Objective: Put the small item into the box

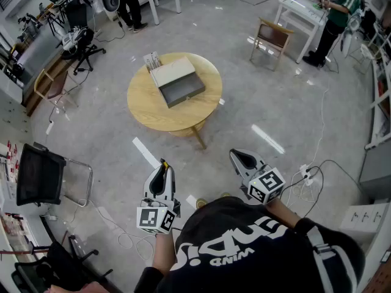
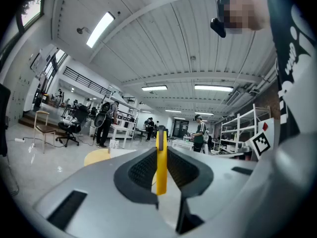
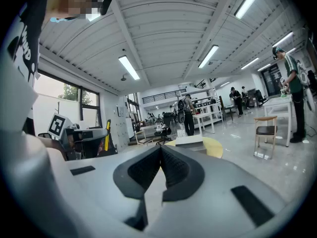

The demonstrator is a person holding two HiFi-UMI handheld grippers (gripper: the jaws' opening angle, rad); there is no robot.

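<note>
I stand on a grey polished floor [image 1: 275,96] in a large workshop room, with one tool in each hand. My left gripper [image 1: 162,167] is clamped on the small item [image 2: 161,168], a thin yellow strip with a dark upper end. The strip stands upright between the two jaws and its end comes out above their tips. My right gripper [image 1: 240,157] has its jaws pressed together, and there is nothing between them.

The round wooden table [image 1: 153,112] is ahead of me, well apart from both grippers. On it lies the box [image 1: 181,90], grey and open, with a pale lid [image 1: 172,72] touching its far side. Just beside the lid, at the far edge of the table, stands a small bunch of white things [image 1: 151,60]; I cannot tell what they are.

Two white strips [image 1: 145,152] lie on the floor between me and the table. A black chair [image 1: 40,174] stands at my left and a wooden chair [image 1: 272,37] beyond the table on the right. Near it, a person in a green top [image 1: 337,8] stands at a white table [image 1: 300,8]. Cables [image 1: 314,176] lie on the floor at my right. Long lamps light the white ceiling.
</note>
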